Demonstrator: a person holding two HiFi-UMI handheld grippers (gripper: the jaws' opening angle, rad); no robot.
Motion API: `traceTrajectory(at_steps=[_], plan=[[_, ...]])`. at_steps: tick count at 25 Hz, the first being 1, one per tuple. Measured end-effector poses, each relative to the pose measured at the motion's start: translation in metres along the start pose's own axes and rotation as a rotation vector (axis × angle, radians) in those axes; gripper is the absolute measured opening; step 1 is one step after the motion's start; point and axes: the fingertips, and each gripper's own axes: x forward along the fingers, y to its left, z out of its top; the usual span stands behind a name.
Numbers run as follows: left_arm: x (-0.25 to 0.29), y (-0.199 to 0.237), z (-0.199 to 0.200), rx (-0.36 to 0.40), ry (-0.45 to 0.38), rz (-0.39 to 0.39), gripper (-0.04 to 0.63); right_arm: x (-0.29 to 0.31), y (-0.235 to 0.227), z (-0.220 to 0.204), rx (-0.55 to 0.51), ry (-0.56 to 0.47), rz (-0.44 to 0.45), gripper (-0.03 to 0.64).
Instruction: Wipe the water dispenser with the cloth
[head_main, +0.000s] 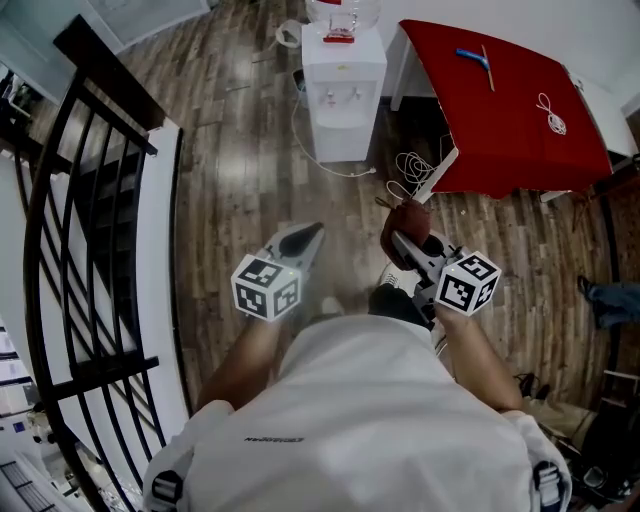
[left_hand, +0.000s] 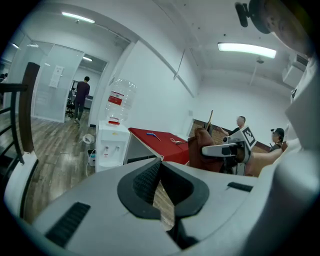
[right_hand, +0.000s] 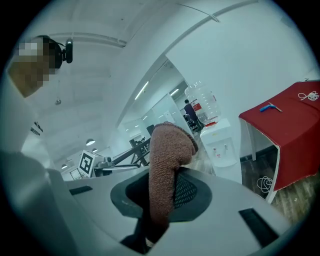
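The white water dispenser (head_main: 342, 88) stands on the wood floor well ahead of me, with a clear bottle (head_main: 345, 12) on top. It also shows far off as the dispenser (left_hand: 111, 145) and the dispenser (right_hand: 222, 142) in both gripper views. My right gripper (head_main: 403, 242) is shut on a brown cloth (head_main: 405, 222), held at waist height. The cloth (right_hand: 165, 165) rises up between the right gripper (right_hand: 168, 192) pads and folds over at its top. My left gripper (head_main: 303, 243) is beside it, shut with nothing in it; the left gripper (left_hand: 159, 169) pads meet at their tips.
A black and white stair railing (head_main: 95, 210) runs along my left. A table under a red cloth (head_main: 510, 100) stands right of the dispenser, with a blue tool (head_main: 474, 57) on it. White cables (head_main: 410, 172) lie on the floor by the table. People (left_hand: 241, 122) are in the background.
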Motion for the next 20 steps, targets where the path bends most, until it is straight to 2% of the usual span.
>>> traceTrajectory(at_steps=[7,11,20], plan=[[-0.001,0.004,0.0,0.003,-0.011,0.003,-0.011,0.003,0.003,-0.01,-0.031,0.024,0.003,0.055],[0.001,0.008,0.004,0.023,-0.033,0.017,-0.011,0.0,-0.008,-0.002,0.063,-0.03,-0.004,0.055],[0.029,0.01,0.019,0.032,-0.04,0.001,-0.011,-0.005,-0.039,0.008,0.033,-0.003,-0.067,0.055]])
